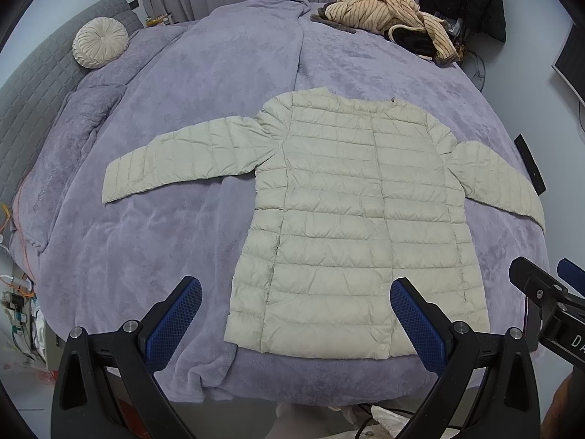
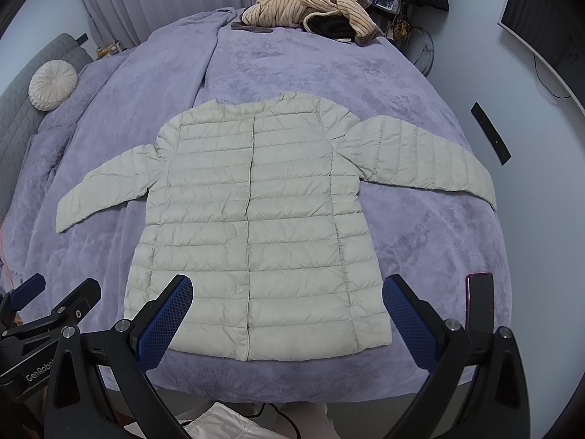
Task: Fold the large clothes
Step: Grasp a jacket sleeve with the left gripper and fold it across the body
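Starting position: you hold both grippers over the near edge of the bed (image 1: 153,197), just short of the jacket's hem, and no fold is begun.
Jacket: the pale quilted jacket (image 1: 351,212) lies flat on the purple blanket, front up, placket closed, collar away from you and hem toward you; both sleeves spread out from the body, probably so each can be folded inward.
Left gripper: your left gripper (image 1: 296,329) is released, its blue pads wide apart and holding nothing, hovering off the jacket's hem toward its left corner.
Right gripper: your right gripper (image 2: 287,325) is likewise spread and empty, lined up with the hem's right half.
Beyond the jacket: a striped garment (image 1: 387,18) lies bunched past the collar at the far edge; a round cream cushion (image 1: 100,42) sits far left of it.
Writing: "GenRobo", cut off by your right gripper's frame, reads on the left gripper's body; the letters "DA" show on the right gripper's body.
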A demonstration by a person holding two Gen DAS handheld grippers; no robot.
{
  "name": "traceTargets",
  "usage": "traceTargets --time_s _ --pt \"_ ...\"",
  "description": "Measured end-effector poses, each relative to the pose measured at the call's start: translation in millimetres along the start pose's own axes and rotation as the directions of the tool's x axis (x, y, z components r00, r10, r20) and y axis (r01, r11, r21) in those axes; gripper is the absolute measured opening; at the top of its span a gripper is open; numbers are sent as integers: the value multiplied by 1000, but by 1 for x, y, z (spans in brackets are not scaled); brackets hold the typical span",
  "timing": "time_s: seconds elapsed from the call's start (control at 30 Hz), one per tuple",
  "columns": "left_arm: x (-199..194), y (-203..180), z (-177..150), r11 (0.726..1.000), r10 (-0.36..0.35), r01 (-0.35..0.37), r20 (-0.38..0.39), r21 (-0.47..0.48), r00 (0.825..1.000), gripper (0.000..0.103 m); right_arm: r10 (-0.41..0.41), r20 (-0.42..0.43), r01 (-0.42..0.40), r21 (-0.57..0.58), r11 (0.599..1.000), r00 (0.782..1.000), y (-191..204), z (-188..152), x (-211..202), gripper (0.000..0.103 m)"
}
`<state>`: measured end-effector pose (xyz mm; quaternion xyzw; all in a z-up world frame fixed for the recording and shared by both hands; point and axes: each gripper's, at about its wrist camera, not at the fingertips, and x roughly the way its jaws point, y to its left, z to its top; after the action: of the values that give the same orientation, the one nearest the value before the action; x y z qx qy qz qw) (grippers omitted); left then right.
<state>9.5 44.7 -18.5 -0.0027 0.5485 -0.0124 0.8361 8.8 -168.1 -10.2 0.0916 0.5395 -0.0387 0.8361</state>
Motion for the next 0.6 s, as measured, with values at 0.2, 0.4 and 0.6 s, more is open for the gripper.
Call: traceTargets --time_s 0.2,0.4,0.6 --pt "42 44 13 995 -36 33 -34 -94 999 103 76 -74 -76 10 997 994 12 6 30 103" --pt "107 121 39 966 -51 41 -32 -254 998 103 38 -164 -48 -59 997 986 38 10 82 103" --pt "176 201 63 902 -63 55 -4 -428 998 103 40 -227 -66 -107 992 973 79 13 136 103"
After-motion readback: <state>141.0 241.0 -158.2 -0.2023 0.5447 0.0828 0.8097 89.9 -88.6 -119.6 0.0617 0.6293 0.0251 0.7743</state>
